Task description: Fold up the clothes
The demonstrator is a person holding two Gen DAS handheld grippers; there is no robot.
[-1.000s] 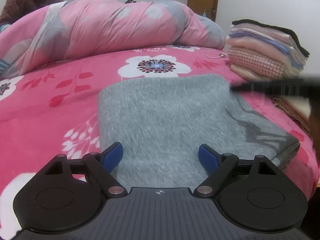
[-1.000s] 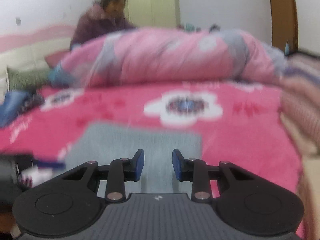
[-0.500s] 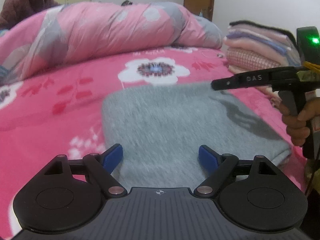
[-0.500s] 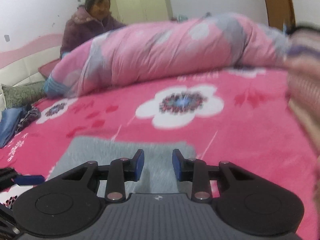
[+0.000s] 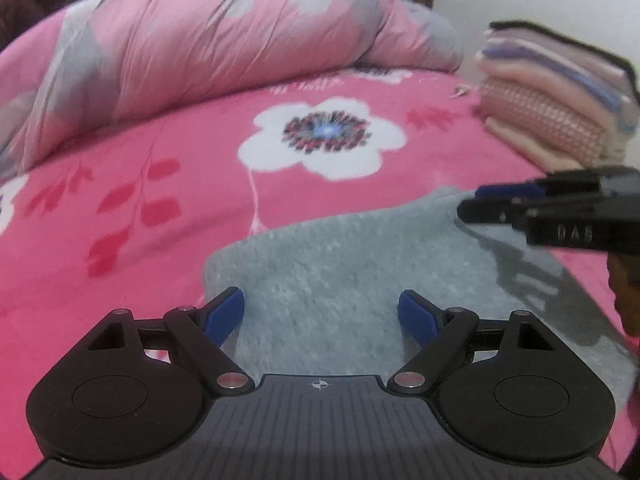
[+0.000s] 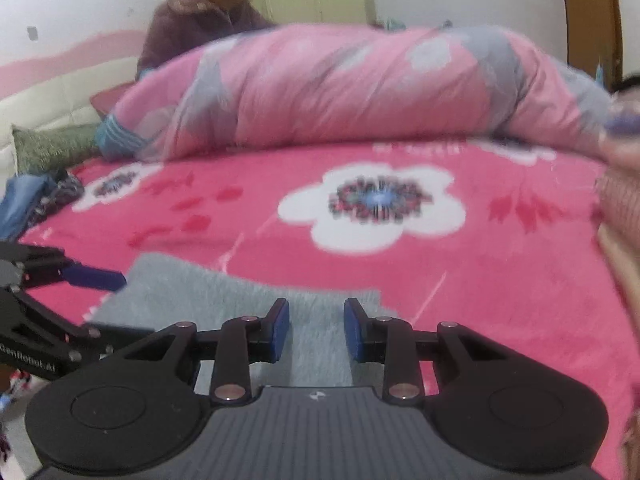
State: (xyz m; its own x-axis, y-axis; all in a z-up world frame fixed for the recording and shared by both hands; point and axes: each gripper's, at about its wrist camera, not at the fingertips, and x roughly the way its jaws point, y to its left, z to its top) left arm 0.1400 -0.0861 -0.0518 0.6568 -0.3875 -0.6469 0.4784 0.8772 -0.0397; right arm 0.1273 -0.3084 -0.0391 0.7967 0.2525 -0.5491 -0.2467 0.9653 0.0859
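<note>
The left hand-held gripper (image 5: pixel 322 312) has its blue pads spread wide, hovering over the near part of a folded grey fuzzy garment (image 5: pixel 360 280) with nothing between them. The right hand-held gripper (image 6: pixel 316 330) has its pads part-way apart with a clear gap; the grey garment (image 6: pixel 240 292) shows through the gap, but no cloth is pinched. In the left wrist view the right hand-held gripper reaches in from the right edge, its tip at the garment's far right corner, and part of the hand (image 5: pixel 624 292) that carries it shows below. In the right wrist view the left hand-held gripper comes in from the left, one blue finger (image 6: pixel 94 278) at the garment's far left corner. The garment lies flat on a bed (image 5: pixel 140 168) covered with a bright pink blanket bearing white flowers. Beyond it a pink and grey quilt (image 5: pixel 224 44) is bunched across the bed. A stack of folded clothes (image 5: pixel 556 108) sits to the right on the bed. A person in a dark padded jacket (image 6: pixel 200 20) sits behind the quilt.
</note>
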